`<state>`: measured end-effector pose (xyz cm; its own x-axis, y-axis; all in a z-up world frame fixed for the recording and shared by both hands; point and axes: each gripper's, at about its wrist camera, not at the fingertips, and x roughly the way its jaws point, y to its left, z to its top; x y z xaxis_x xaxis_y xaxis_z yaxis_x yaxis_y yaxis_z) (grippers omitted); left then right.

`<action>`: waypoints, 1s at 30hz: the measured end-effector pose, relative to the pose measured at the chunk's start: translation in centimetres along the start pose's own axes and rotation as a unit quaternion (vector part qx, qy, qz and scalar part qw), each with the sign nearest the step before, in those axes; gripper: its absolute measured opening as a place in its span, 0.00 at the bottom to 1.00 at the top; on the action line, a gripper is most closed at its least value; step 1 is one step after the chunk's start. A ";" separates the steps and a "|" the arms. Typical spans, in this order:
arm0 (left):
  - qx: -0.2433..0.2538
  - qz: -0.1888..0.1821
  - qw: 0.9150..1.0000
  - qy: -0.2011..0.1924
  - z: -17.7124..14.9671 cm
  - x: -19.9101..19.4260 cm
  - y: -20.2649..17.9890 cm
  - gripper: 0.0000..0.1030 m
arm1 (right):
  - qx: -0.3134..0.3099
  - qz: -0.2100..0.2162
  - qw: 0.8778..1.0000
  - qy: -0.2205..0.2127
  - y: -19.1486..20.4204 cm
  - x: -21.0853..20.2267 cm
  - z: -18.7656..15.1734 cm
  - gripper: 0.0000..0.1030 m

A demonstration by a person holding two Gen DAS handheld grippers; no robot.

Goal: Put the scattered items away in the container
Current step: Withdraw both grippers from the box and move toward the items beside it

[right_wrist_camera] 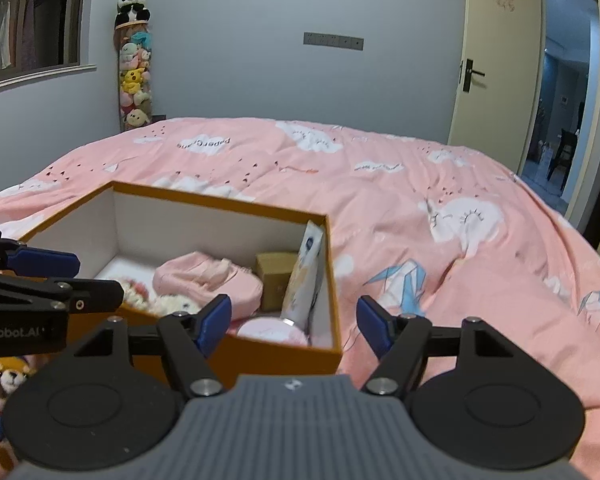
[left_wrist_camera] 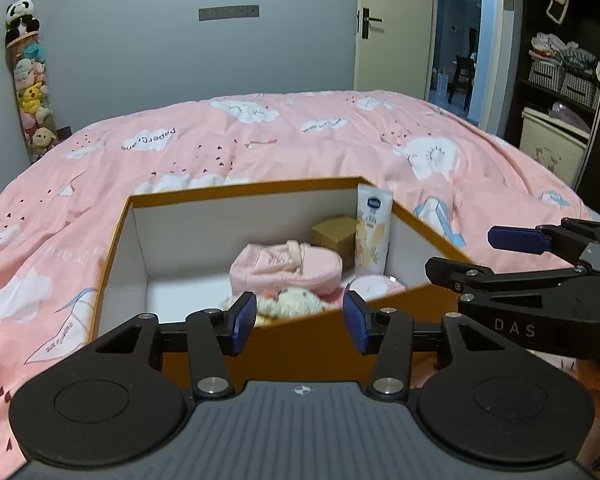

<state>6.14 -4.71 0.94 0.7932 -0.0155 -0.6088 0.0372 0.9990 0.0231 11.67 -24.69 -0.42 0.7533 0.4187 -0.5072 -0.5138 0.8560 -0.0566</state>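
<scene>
An orange box (left_wrist_camera: 116, 240) with white inner walls stands on the pink bed. In it lie a pink pouch (left_wrist_camera: 284, 266), a small brown carton (left_wrist_camera: 334, 236), an upright white tube (left_wrist_camera: 374, 232), a pink round lid (left_wrist_camera: 374, 284) and a cream plush toy (left_wrist_camera: 288, 302). My left gripper (left_wrist_camera: 300, 314) hovers open at the box's near wall, nothing pressed between its blue pads. My right gripper (right_wrist_camera: 294, 318) is open over the box's near right corner (right_wrist_camera: 332, 350), empty. Each gripper shows in the other's view: right gripper (left_wrist_camera: 480, 254), left gripper (right_wrist_camera: 98, 276). A red-panda plush (right_wrist_camera: 4, 380) lies outside the box, at the lower left.
The pink cloud-print duvet (right_wrist_camera: 420, 184) covers the whole bed. A tall column of plush toys (right_wrist_camera: 134, 76) stands against the back wall. An open door (right_wrist_camera: 496, 76) and dark shelves with baskets (left_wrist_camera: 560, 76) are to the right.
</scene>
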 end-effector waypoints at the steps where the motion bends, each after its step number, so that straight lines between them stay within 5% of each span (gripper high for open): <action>1: 0.009 0.009 1.000 -0.003 -0.2 -0.2 -0.1 0.55 | 0.001 0.002 1.000 0.004 0.1 0.0 -0.3 0.72; 11: 0.020 0.009 1.000 -0.013 -2.2 -2.5 0.0 0.55 | -0.001 0.024 0.999 0.035 1.1 -0.5 -2.4 0.76; 18: 0.034 0.004 0.999 0.020 -3.9 -2.8 0.0 0.55 | 0.003 0.063 0.996 0.065 1.8 -1.1 -3.5 0.81; 30: 0.036 -0.030 0.996 0.072 -5.7 -2.6 0.7 0.56 | 0.015 0.071 0.990 0.124 1.7 -0.6 -5.1 0.82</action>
<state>0.62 -3.78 -1.99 0.6928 -0.0643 -0.7182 0.1303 0.9908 0.0369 8.26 -25.02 -4.63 0.5483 0.4510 -0.7042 -0.5925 0.8038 0.0535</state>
